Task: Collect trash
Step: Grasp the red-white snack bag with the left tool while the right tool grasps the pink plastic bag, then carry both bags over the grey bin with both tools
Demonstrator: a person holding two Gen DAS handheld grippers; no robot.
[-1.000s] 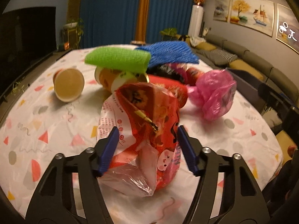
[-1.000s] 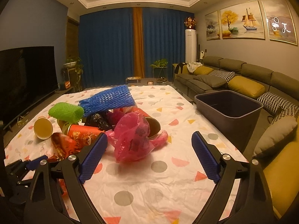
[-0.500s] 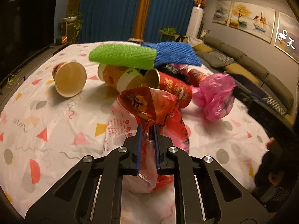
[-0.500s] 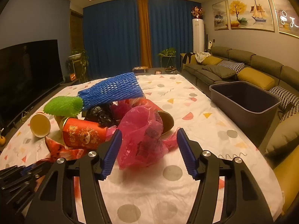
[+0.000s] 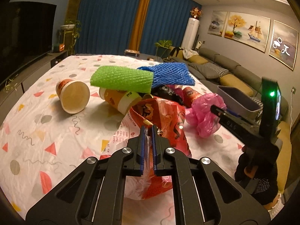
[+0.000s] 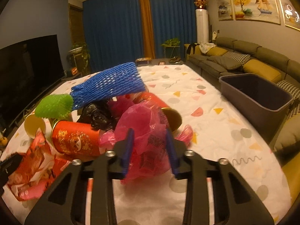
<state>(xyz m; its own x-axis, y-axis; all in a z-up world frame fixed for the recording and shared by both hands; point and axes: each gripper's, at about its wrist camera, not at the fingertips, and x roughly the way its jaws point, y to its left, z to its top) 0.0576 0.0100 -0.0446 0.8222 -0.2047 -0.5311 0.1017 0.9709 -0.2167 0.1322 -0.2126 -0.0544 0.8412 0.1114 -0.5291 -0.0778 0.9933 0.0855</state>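
Observation:
My left gripper [image 5: 148,129] is shut on a red plastic snack bag [image 5: 165,118], pinching its clear edge above the table. The same bag shows at the lower left of the right wrist view [image 6: 35,161]. My right gripper [image 6: 150,133] is partly closed, its blue pads on either side of a crumpled pink plastic bag [image 6: 144,129], which also shows in the left wrist view [image 5: 204,112]. I cannot tell whether the pads are pressing it. Behind lie a red can [image 6: 75,138], a black bag [image 6: 97,116], blue foam net [image 6: 108,84], green foam net [image 5: 121,78] and paper cups [image 5: 74,98].
The table has a white cloth with coloured shapes [image 5: 37,131]. A grey bin [image 6: 256,93] stands off the table's right edge, by a sofa [image 6: 243,60]. A television [image 6: 28,71] is at the left.
My left gripper closed on the red bag and lifted it slightly. My right gripper moved forward to the pink bag and its jaws narrowed around it.

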